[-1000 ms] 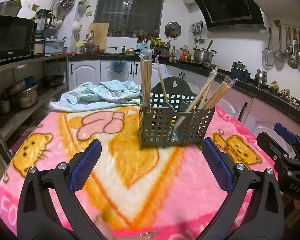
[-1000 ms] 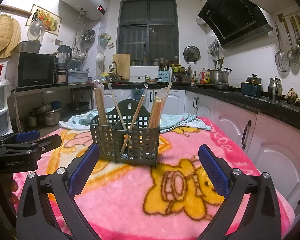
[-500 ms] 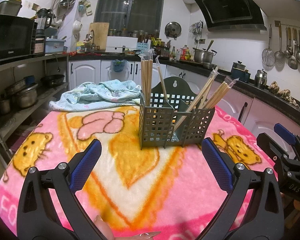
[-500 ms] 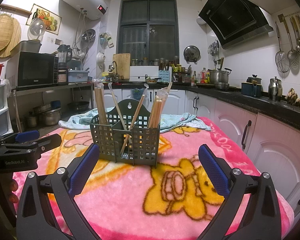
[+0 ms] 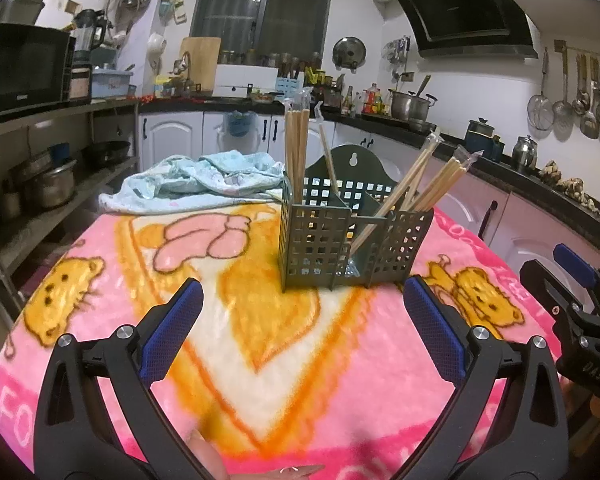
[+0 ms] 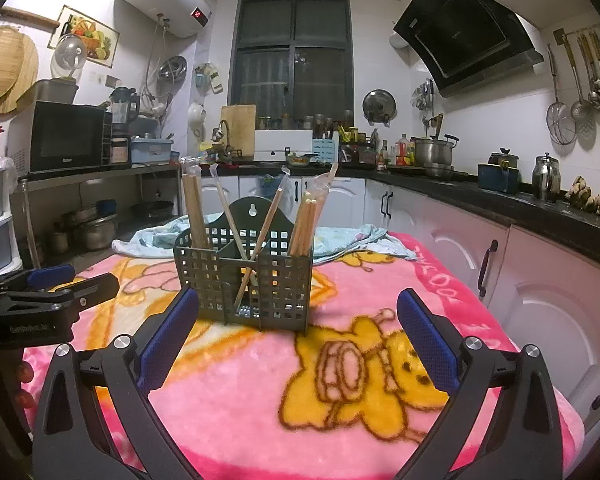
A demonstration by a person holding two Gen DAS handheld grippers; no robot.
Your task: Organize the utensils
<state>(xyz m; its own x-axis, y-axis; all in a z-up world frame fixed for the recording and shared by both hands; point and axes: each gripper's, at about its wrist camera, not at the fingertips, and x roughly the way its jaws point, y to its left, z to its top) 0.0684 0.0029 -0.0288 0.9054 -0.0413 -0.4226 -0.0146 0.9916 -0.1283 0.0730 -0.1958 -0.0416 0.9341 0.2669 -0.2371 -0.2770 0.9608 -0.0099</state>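
grey utensil caddy (image 6: 244, 280) stands upright on the pink blanket (image 6: 340, 400), chopsticks (image 6: 304, 224) sorted into its compartments. left gripper (image 5: 304, 328) and right gripper (image 6: 296, 328) both hover short of it, jaws released wide, grasping nothing, caddy ahead between them.

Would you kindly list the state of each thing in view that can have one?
Left gripper: open, empty, above the blanket.
Right gripper: open, empty, above the blanket.
Utensil holder: upright on the pink blanket, untouched.
Chopsticks: standing in the holder's compartments, some bundles upright, two single ones leaning and crossing in the middle.
Blue towel: crumpled behind the holder.
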